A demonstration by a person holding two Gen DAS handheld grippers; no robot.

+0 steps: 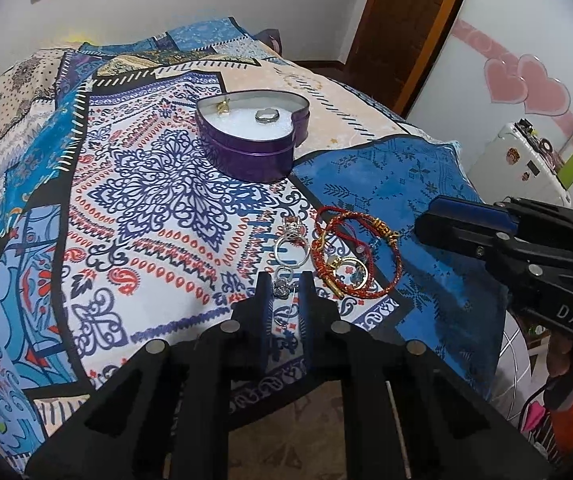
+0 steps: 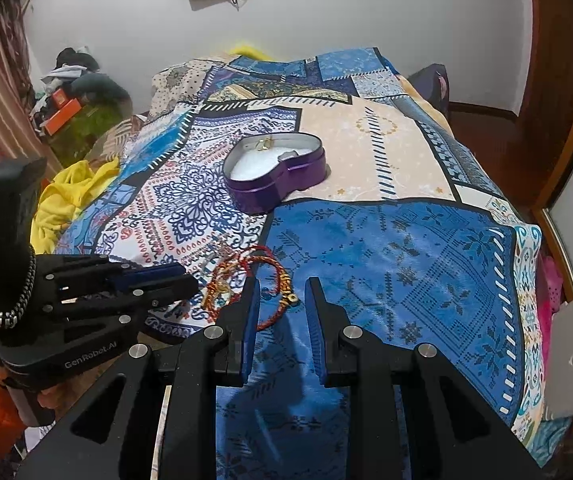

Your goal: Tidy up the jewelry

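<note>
while the left gripper [image 1: 284, 292] sits low over the bedspread [image 1: 158, 184] with its fingers narrowed on either side of a small silver pendant [image 1: 282, 286], whether the pads actually pinch it cannot be told; a fine chain trails from it toward the near edge.
risk 1: pendant is tiny and lies on soft cloth, so the pads may close on fabric or slip off it.
risk 2: silver ring [image 1: 291, 248] lies just beyond the pendant and the red cord bracelets [image 1: 350, 256] just right of it; the trailing chain could snag and drag them.
right gripper [image 2: 280, 300] hovers near the bracelets, fingers a little apart, nothing between them; the two tools are close and could bump.
purple heart tin [image 1: 252, 136], mid-bed toward the far edge, open, white lining, already holds a ring [image 1: 266, 116] and a gold piece [image 1: 223, 106].
surface: patchwork-print spread, blue and white, wrinkled, yielding.
room: white walls, wooden door frame [image 1: 418, 40], yellow cloth [image 2: 74, 196] off the left edge, clutter in far corner.
</note>
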